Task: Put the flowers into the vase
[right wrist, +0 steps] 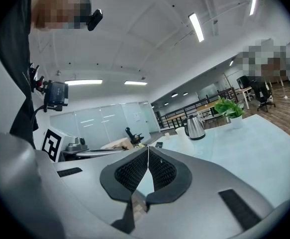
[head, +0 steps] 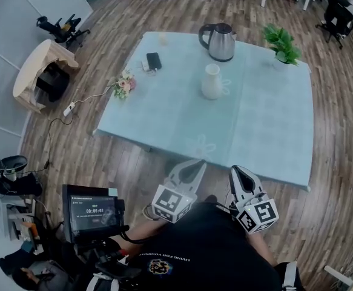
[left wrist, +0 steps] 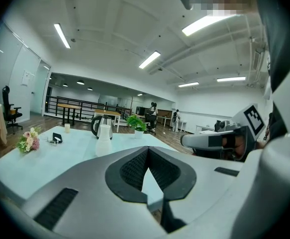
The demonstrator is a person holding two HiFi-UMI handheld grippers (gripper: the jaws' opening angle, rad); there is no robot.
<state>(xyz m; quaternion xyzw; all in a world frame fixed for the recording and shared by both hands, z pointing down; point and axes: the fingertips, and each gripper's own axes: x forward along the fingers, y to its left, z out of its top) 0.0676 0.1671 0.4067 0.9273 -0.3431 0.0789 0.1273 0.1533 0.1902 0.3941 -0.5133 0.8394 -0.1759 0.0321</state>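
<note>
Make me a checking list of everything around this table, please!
Surface: table under a pale blue cloth.
Job's things: flowers lie at the table's left edge; the white vase stands upright mid-table with no flowers in it.
Clutter: kettle, potted plant and phone along the far side.
Grippers: left hand-held gripper and right hand-held gripper are both shut and empty, at the table's near edge.
Cables: a white cable runs from a power strip on the floor to the table.
Surroundings: wooden floor; a screen at lower left.
</note>
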